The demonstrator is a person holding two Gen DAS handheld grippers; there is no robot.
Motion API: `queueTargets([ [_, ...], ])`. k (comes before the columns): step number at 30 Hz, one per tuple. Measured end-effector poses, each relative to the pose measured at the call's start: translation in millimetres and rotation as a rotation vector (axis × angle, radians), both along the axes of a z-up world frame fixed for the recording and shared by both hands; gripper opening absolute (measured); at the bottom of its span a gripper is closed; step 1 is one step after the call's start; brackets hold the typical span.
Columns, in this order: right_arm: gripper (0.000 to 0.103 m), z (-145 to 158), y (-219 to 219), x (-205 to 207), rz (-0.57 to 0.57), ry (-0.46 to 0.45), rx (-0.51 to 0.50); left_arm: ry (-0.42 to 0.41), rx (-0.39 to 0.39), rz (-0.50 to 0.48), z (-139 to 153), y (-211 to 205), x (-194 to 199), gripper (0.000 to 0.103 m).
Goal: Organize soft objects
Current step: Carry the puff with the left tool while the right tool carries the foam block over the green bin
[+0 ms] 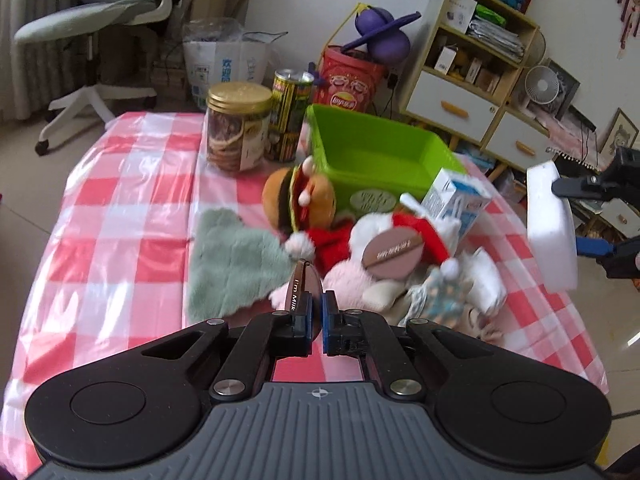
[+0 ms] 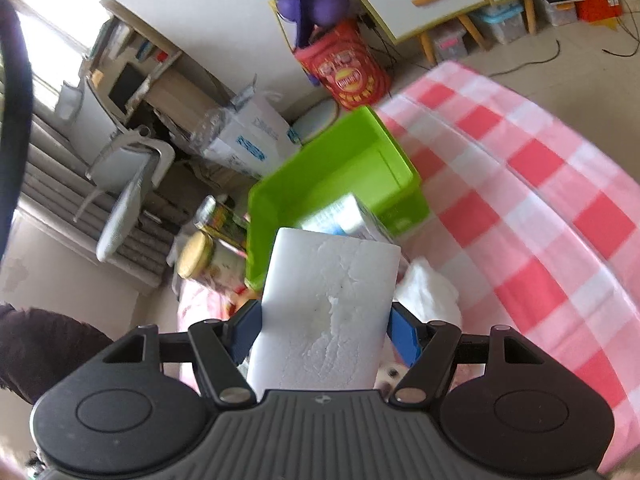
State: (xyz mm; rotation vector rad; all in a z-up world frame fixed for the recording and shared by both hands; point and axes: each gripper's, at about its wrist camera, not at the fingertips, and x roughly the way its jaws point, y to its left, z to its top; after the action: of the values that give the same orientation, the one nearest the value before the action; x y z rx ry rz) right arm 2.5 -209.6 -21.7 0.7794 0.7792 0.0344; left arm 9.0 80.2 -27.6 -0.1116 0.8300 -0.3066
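A green plastic bin [image 1: 372, 152] stands open on the checked table; it also shows in the right wrist view [image 2: 340, 168]. In front of it lies a heap: a hamburger plush [image 1: 298, 200], a grey-green fluffy cloth [image 1: 236, 260], a pink and white plush [image 1: 360, 276], a brown round puff [image 1: 394, 254], a milk carton [image 1: 456, 200]. My left gripper [image 1: 316, 316] is shut on a thin brown puff [image 1: 300, 284] just above the heap. My right gripper [image 2: 325, 328] is shut on a white foam block [image 2: 328, 312], held in the air right of the heap; the block also shows in the left wrist view [image 1: 550, 232].
A gold-lidded cookie jar [image 1: 238, 128] and a yellow-green can [image 1: 290, 116] stand at the back of the table, left of the bin. White crumpled tissue [image 1: 486, 280] lies at the heap's right. Beyond the table are a red snack drum [image 1: 352, 80], an office chair [image 1: 96, 20] and shelves [image 1: 472, 64].
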Motion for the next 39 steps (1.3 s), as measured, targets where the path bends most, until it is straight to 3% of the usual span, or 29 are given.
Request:
queueTargets([
  [8,0.041,20,-23,40,-0.051,-0.045,0.027,-0.040,-0.001,-0.023,24,-22,39,0.000],
  [16,0.041,14,-50,100,-0.074,-0.107,0.029,-0.089,0.004,-0.081,38,-68,102,0.000],
  [21,0.042,5,-51,136,-0.037,-0.141,-0.109,-0.098,0.061,-0.127,24,-100,144,0.000],
  [28,0.042,-27,-41,171,0.057,-0.122,-0.250,-0.030,0.102,-0.141,-10,-122,193,0.000],
  [39,0.044,-57,-30,189,0.136,-0.084,-0.268,0.063,0.101,-0.169,-48,-138,218,0.000],
])
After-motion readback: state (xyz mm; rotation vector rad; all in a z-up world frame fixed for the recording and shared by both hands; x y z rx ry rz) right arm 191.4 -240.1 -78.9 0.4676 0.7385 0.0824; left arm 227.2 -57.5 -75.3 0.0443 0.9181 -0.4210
